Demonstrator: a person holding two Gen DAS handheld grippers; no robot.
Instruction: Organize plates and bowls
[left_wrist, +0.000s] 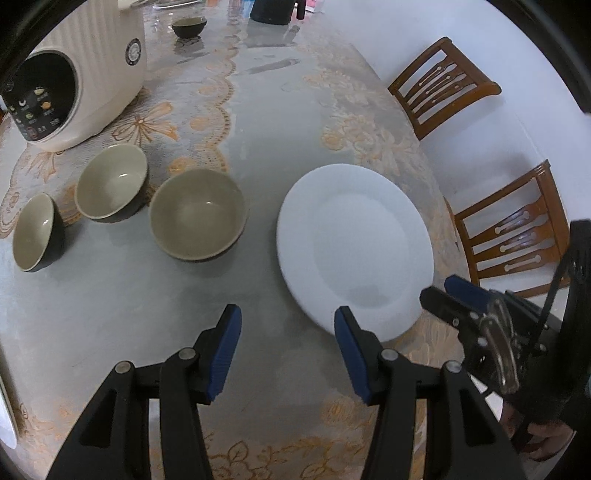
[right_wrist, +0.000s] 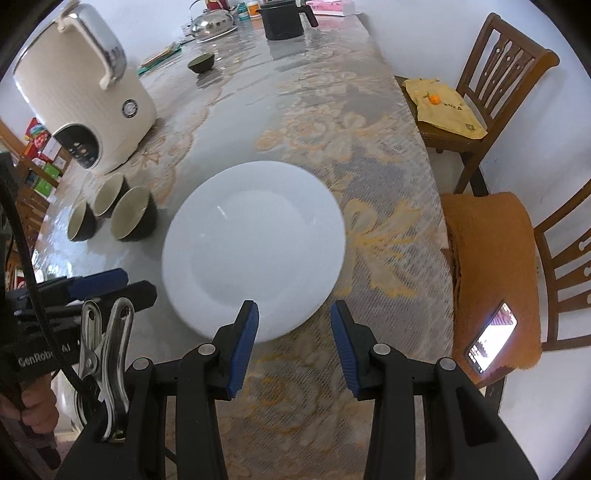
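Right of the rice cooker (right_wrist: 88, 110): white plate (right_wrist: 255, 251), stiff, glossy, breakable; grasp the near rim.
Left gripper (left_wrist: 288, 350): apart, empty.
Right gripper (right_wrist: 295, 343): apart, empty.

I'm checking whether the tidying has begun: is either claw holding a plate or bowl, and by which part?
Nothing is held. The left claw and right claw both stand open and empty above the table, near the white plate.

Bare desk (left_wrist: 122, 306) lies open below the three bowls (left_wrist: 197, 214) and left of the white plate (left_wrist: 354, 247), and more beyond them toward the small dark bowl (left_wrist: 189, 26). The rice cooker (left_wrist: 74, 81) blocks the far left. Two wooden chairs (left_wrist: 513, 236) stand along the desk's right edge.
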